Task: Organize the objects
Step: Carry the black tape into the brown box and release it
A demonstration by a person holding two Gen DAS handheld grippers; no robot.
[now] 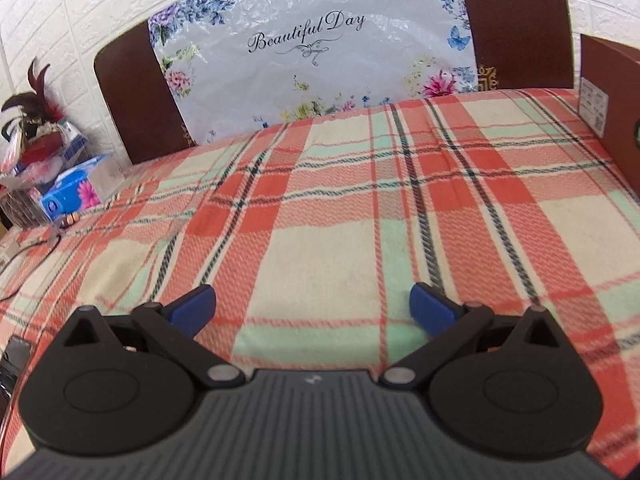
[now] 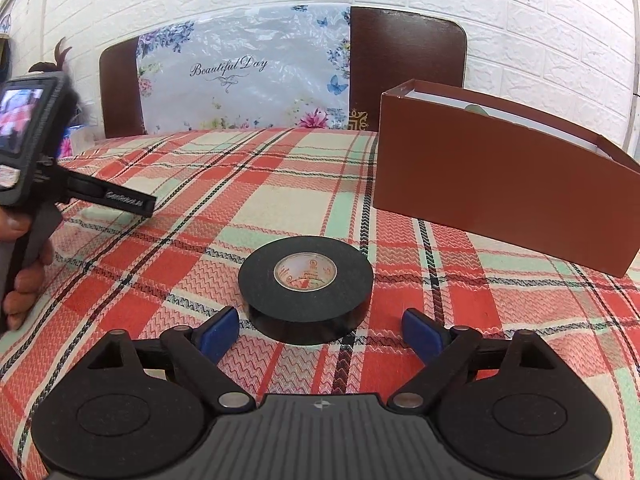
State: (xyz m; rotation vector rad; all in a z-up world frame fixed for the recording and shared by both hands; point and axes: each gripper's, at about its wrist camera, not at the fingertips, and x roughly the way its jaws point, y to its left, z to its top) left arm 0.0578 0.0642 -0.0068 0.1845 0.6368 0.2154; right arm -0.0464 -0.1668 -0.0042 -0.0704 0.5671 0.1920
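Right hand-held gripper [image 2: 320, 330]: spread wide, blue pads empty, low over the plaid blanket [image 2: 192, 248]; nothing gripped.
Black tape roll [image 2: 306, 286]: flat on the blanket, just ahead of the right gripper's tips and roughly centred between them; touching neither pad; printed paper core facing up.
Left hand-held gripper [image 1: 312, 306]: also spread wide, nothing between the blue pads; only bare plaid cloth ahead in its own view. Seen from the right wrist camera at far left, held by the person's hand [image 2: 20, 276], black body with a small lit screen.
Brown box [image 2: 500, 184]: open-topped, resting on the blanket beyond and right of the tape roll, well apart from it; pale interior, something small and light showing above the rim, too small to identify. Its end with a white label at the right edge of the left wrist view [image 1: 608, 120].
Tissue pack [image 1: 72, 196]: blue, flower print, far left by the blanket edge, among cluttered items with dark red feathers.
Floral plastic bag [image 1: 312, 52]: "Beautiful Day" lettering, leaning against a dark brown board.
White brick-pattern wall [image 2: 520, 20]: behind everything.
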